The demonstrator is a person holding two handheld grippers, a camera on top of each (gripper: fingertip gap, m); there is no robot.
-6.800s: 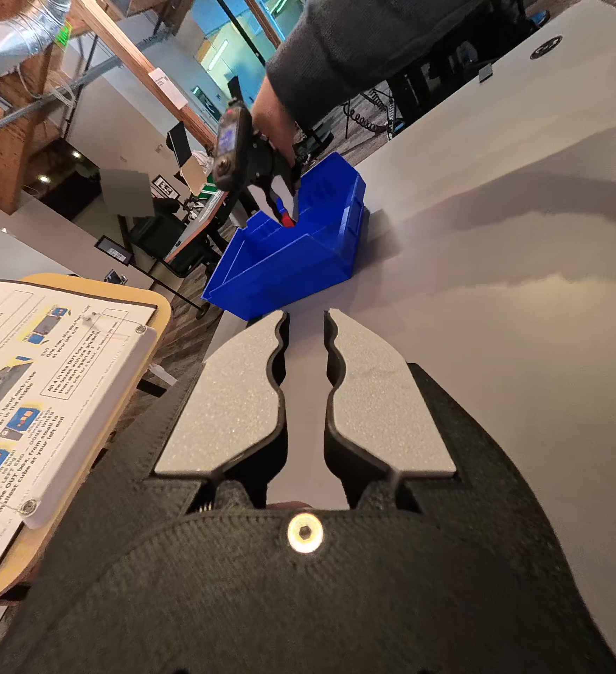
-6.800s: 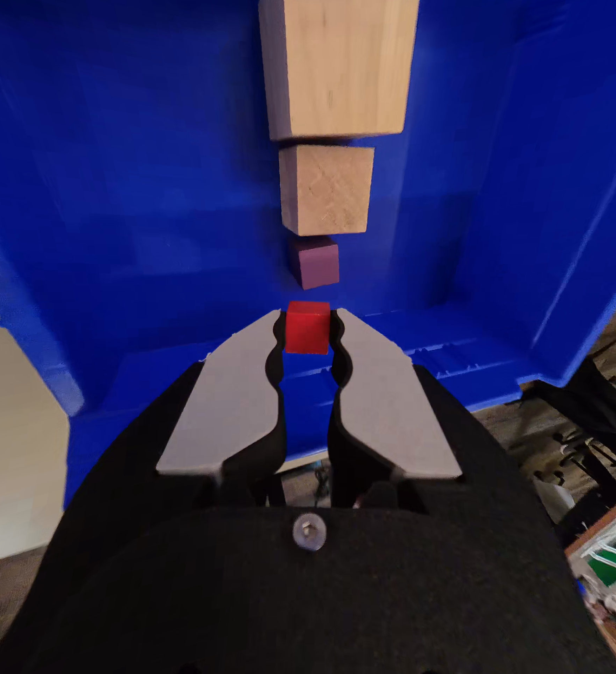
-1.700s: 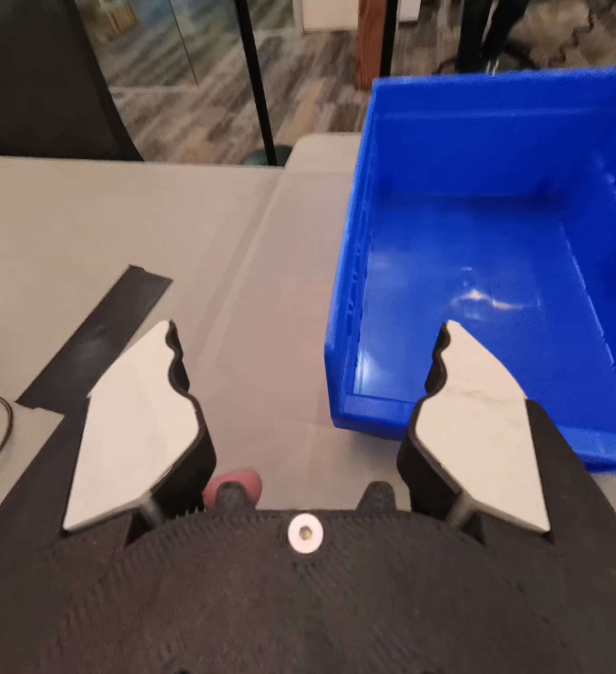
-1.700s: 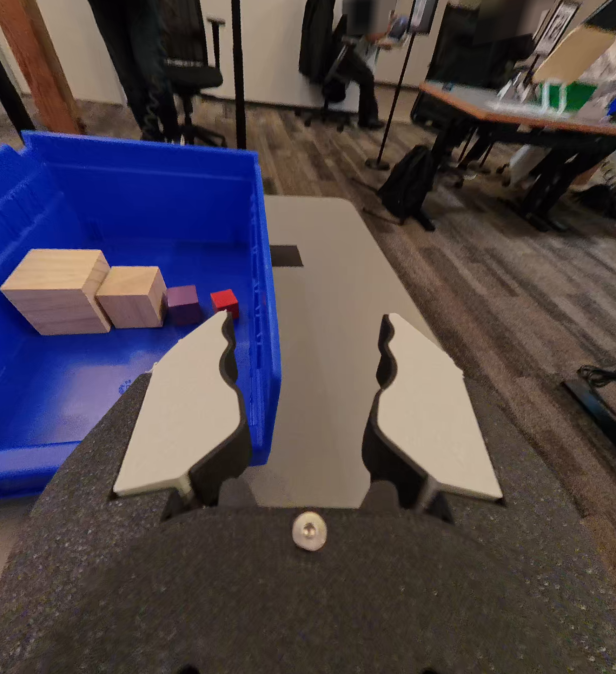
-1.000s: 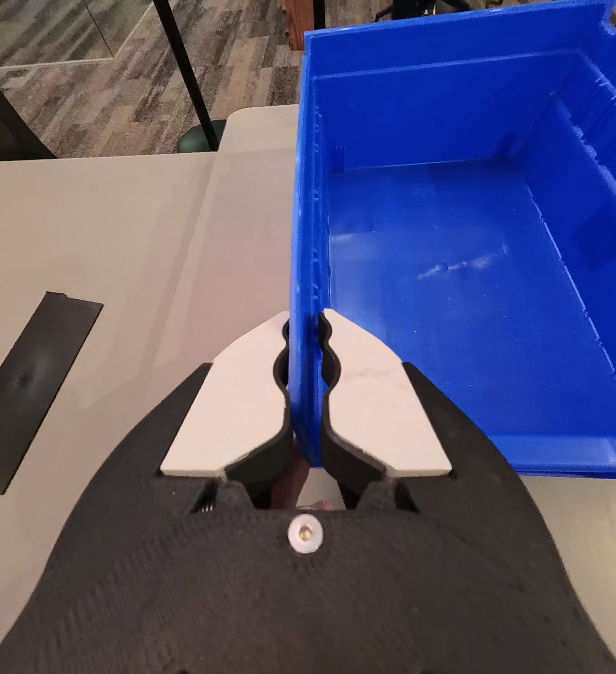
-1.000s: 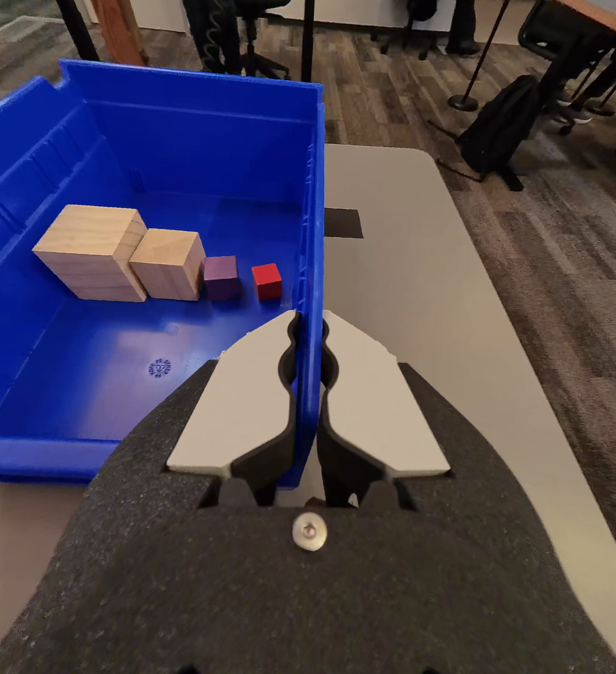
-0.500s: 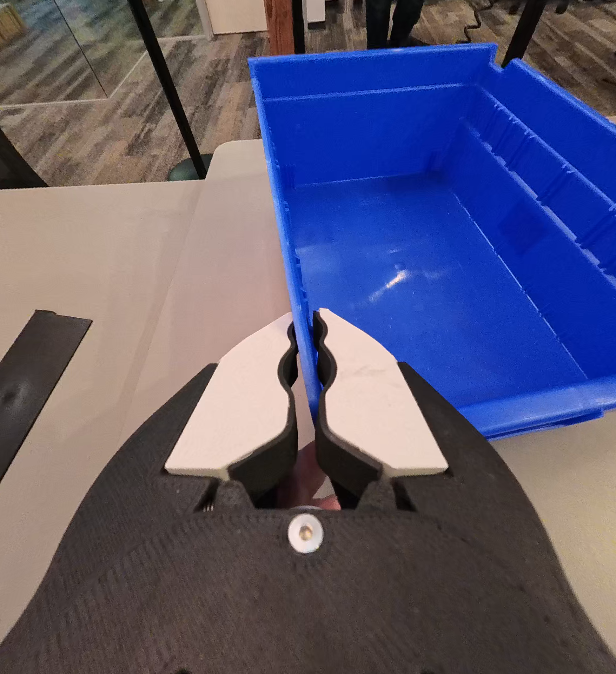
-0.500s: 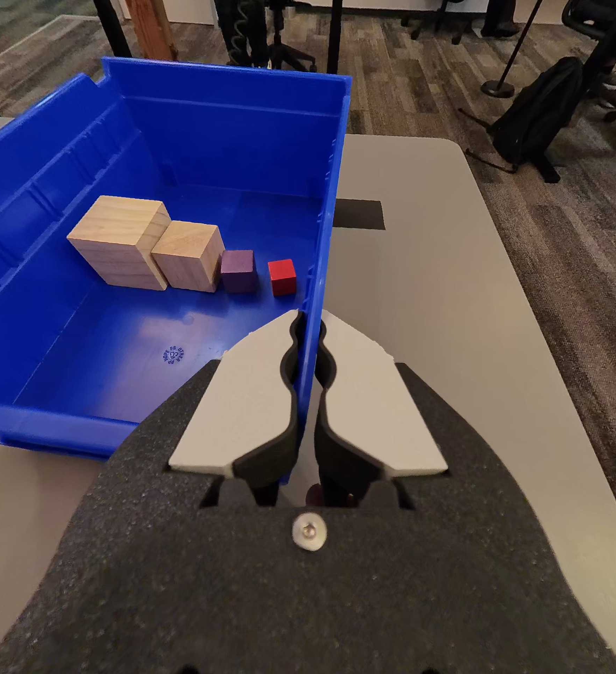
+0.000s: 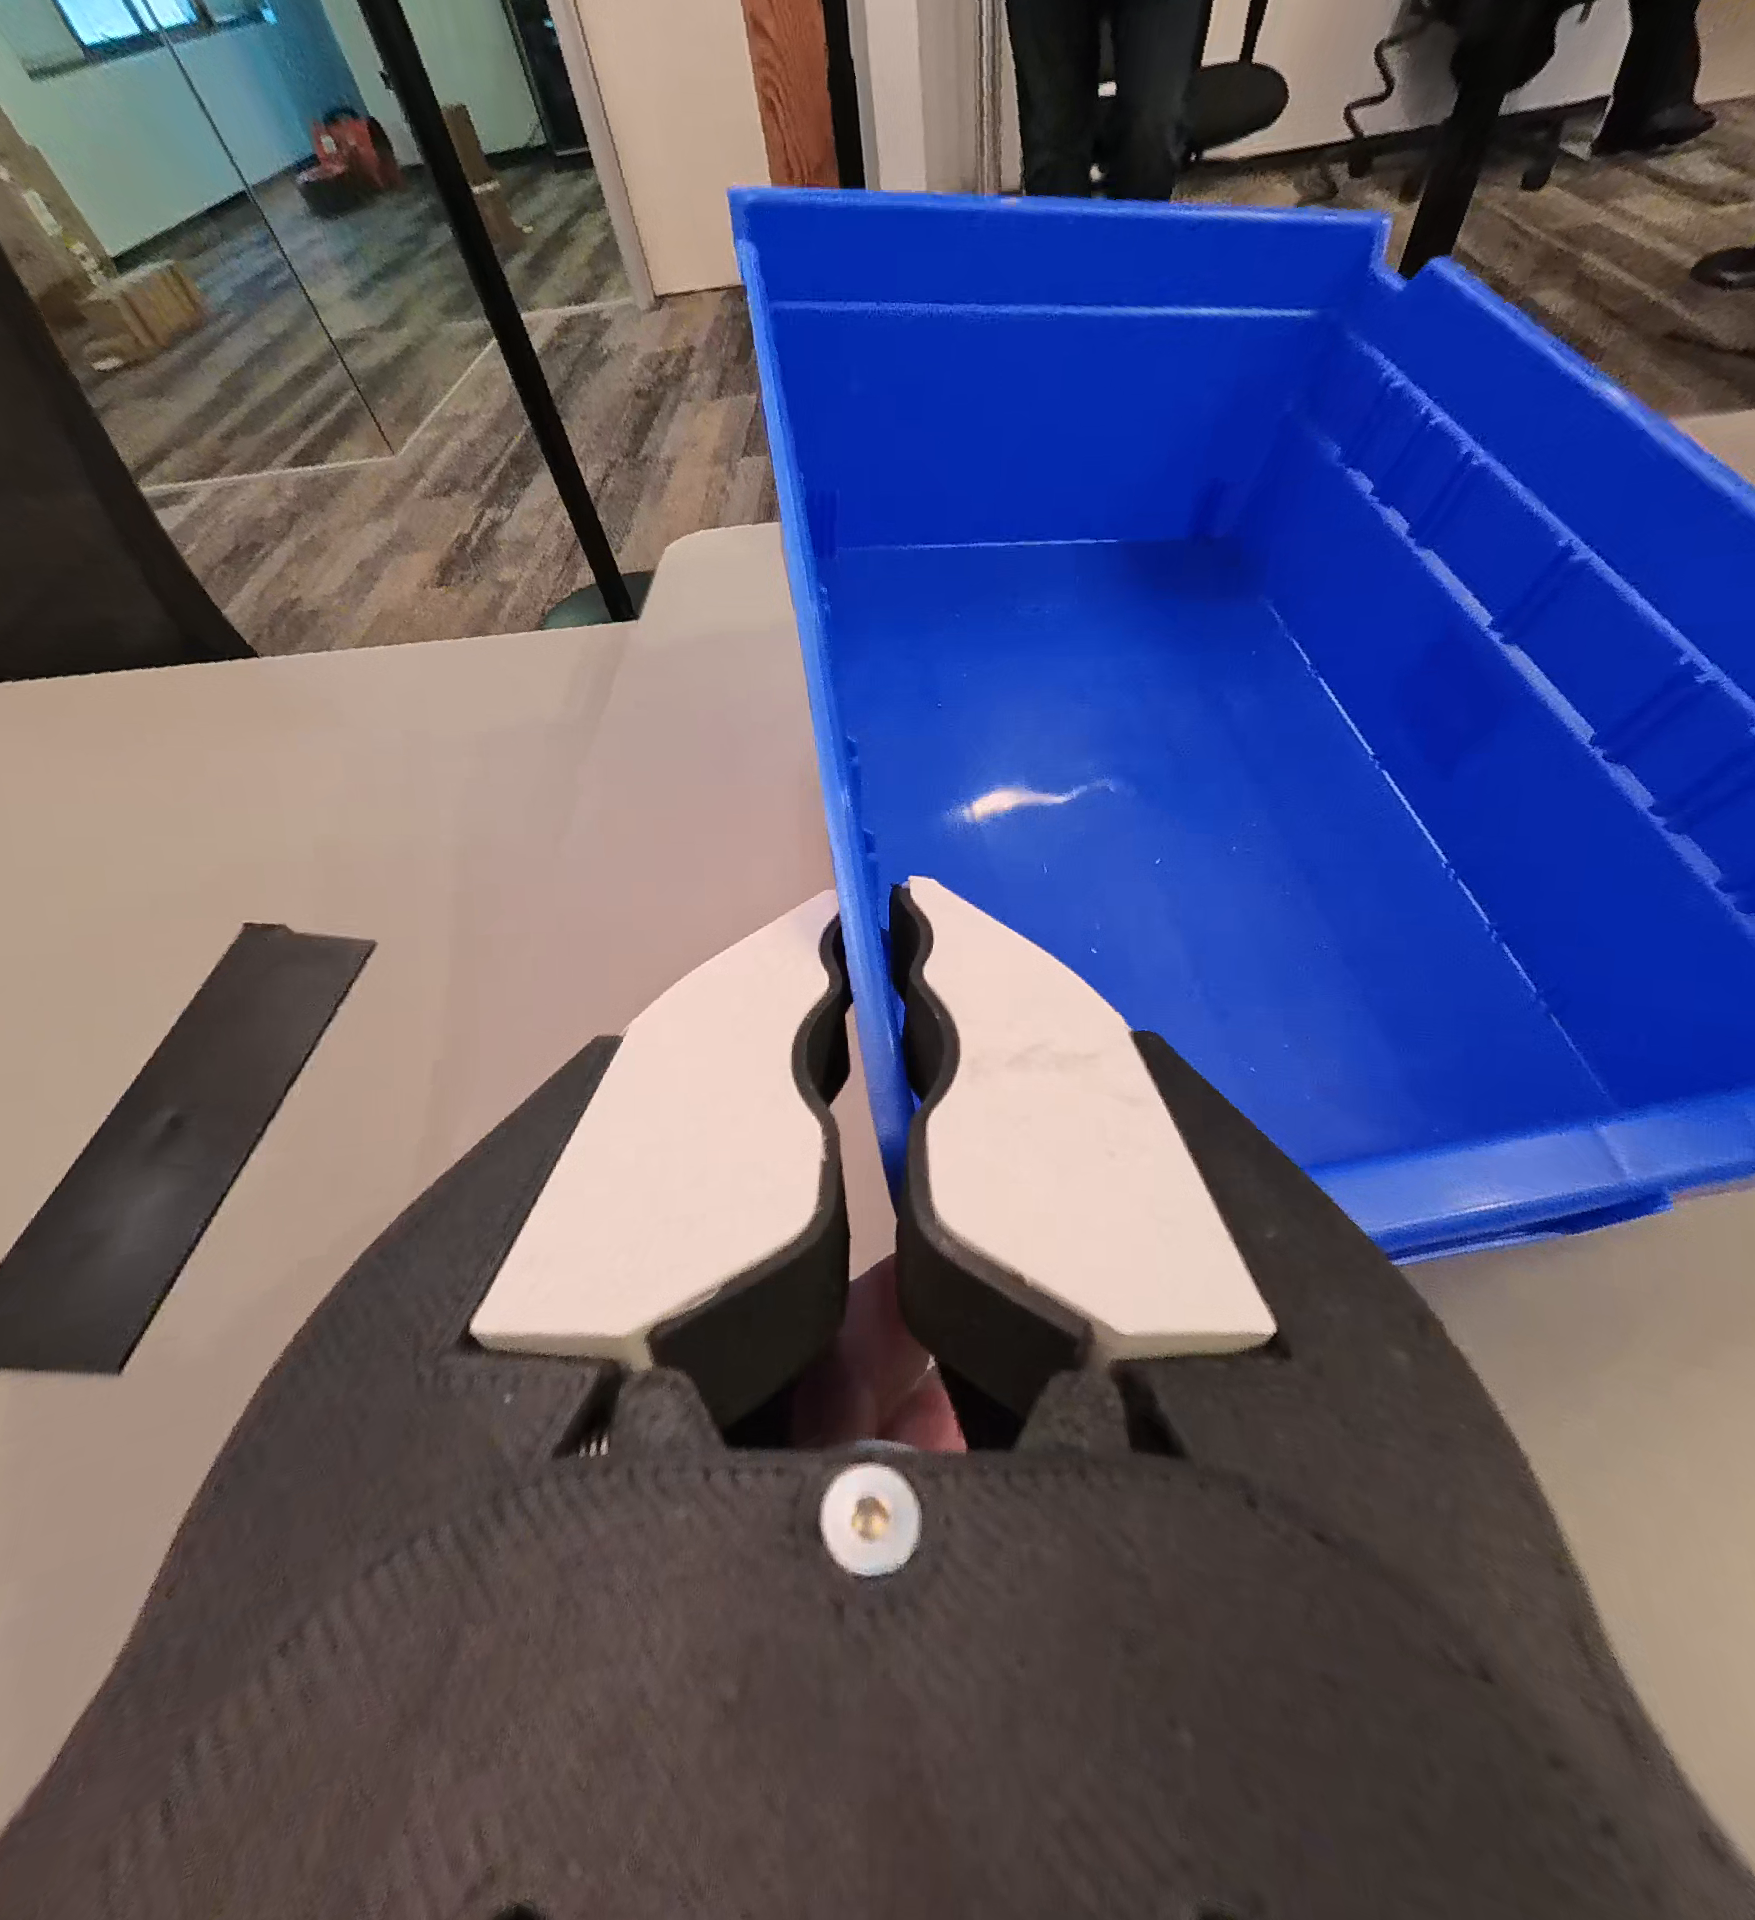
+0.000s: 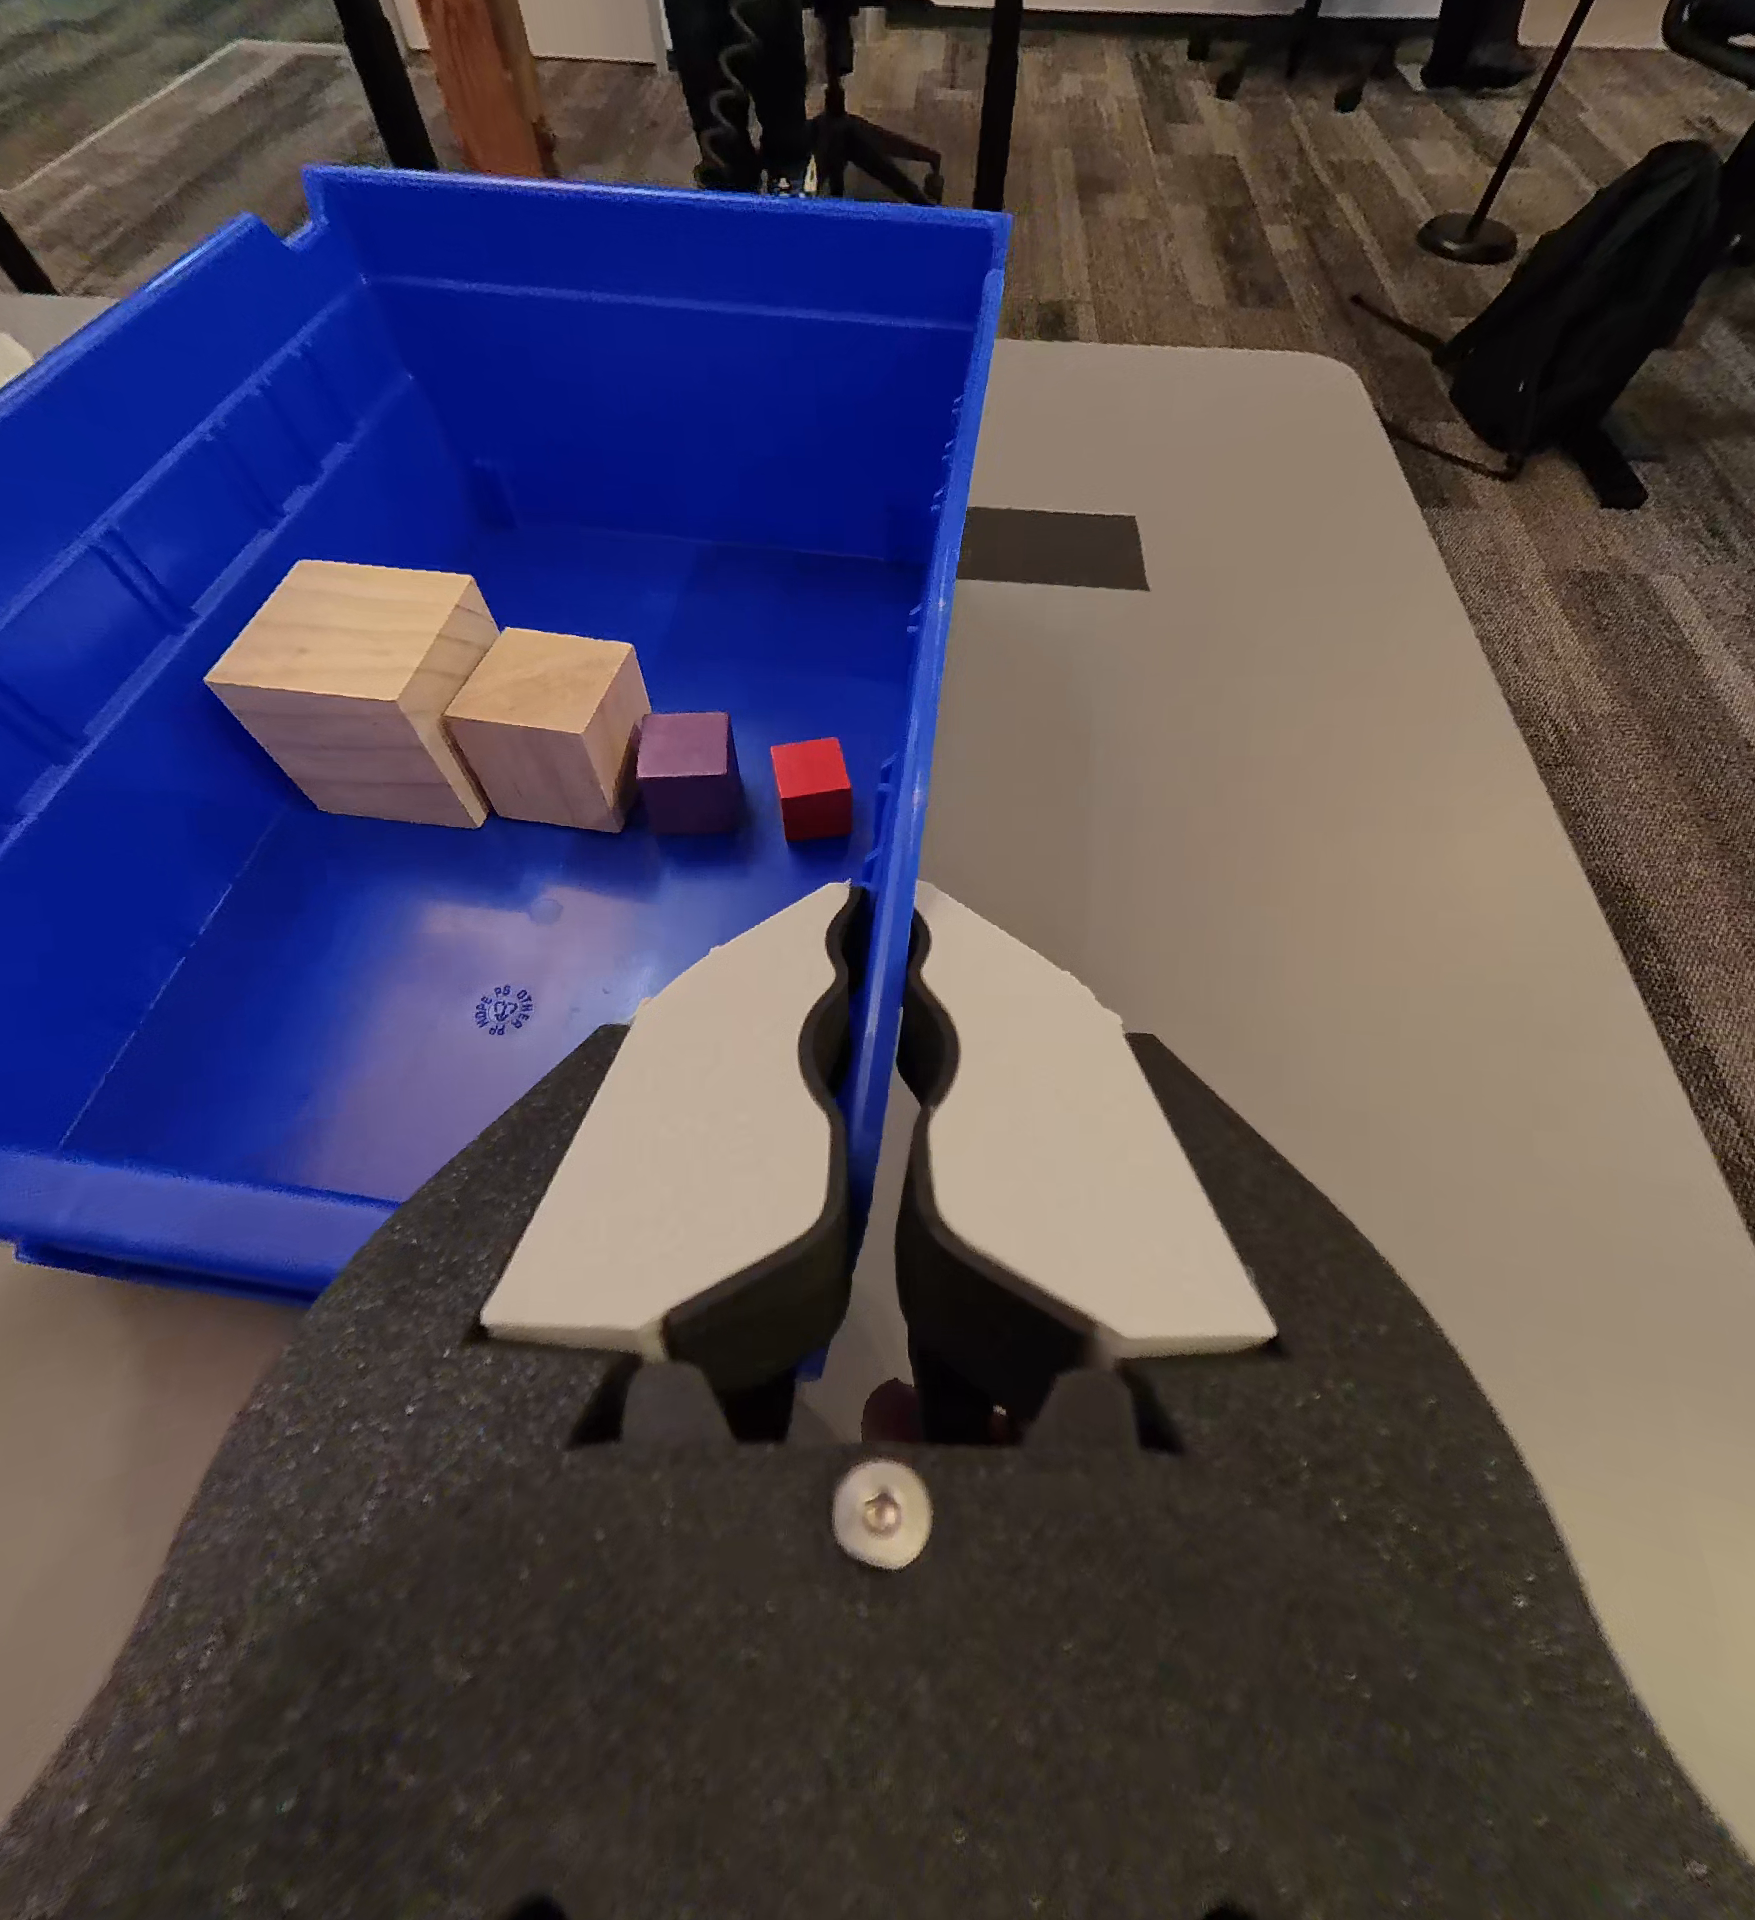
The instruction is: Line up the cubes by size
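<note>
While our left claw [image 9: 868, 914] clamps one blue bin's [image 9: 1268, 260] side wall, our right claw [image 10: 878, 904] clamps the other bin's [image 10: 644, 239] wall, with the cubes [image 10: 540, 717] lined up inside, ahead and to its left.

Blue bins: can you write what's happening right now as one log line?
left gripper: clamps empty blue bin wall | right gripper: clamps cube bin wall | four cubes: lined up

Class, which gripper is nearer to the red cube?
Right. The right gripper clamps the bin wall beside the red cube; the left gripper clamps an empty bin, no cubes visible.
</note>
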